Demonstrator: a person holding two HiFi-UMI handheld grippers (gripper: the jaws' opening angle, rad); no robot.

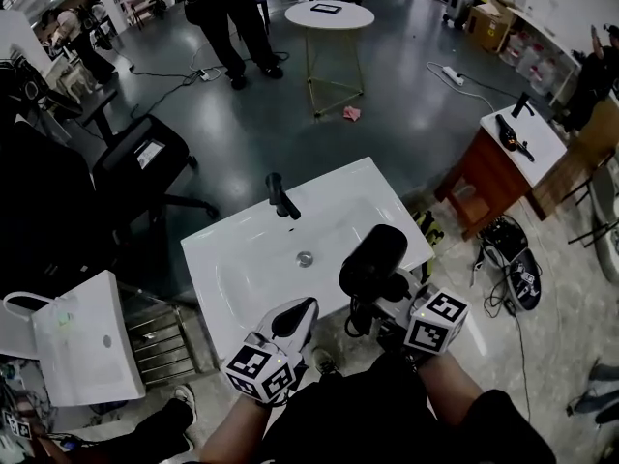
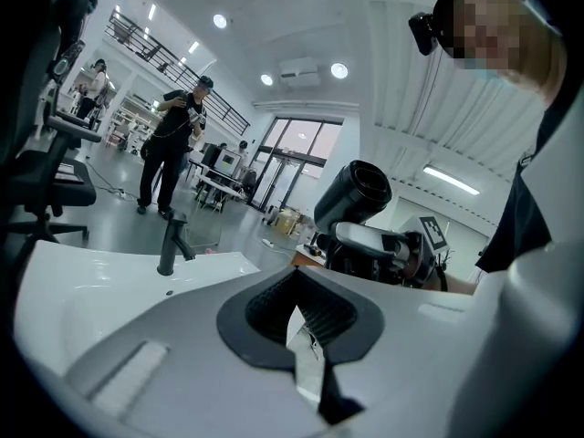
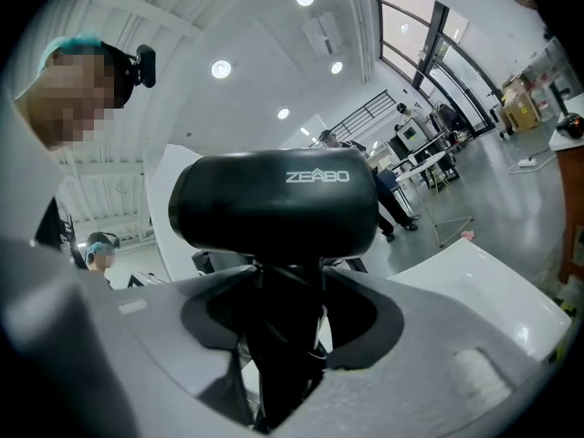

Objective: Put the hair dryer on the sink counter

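The black hair dryer [image 1: 372, 257] stands upright over the near right part of the white sink counter [image 1: 232, 269]. My right gripper [image 1: 372, 309] is shut on its handle, and in the right gripper view the dryer's barrel [image 3: 274, 203] fills the space above the jaws. My left gripper [image 1: 298, 315] hovers at the counter's near edge, left of the dryer, jaws shut and holding nothing [image 2: 297, 310]. From the left gripper view the hair dryer [image 2: 354, 194] shows at the right. A black faucet [image 1: 280, 197] rises at the counter's back edge.
A black office chair [image 1: 145, 153] stands left of the counter. A second white basin [image 1: 82, 341] and a metal rack [image 1: 164, 341] lie at the near left. At the right stands a wooden cabinet [image 1: 508, 153]. A round white table [image 1: 331, 14] and standing people [image 1: 232, 17] are beyond.
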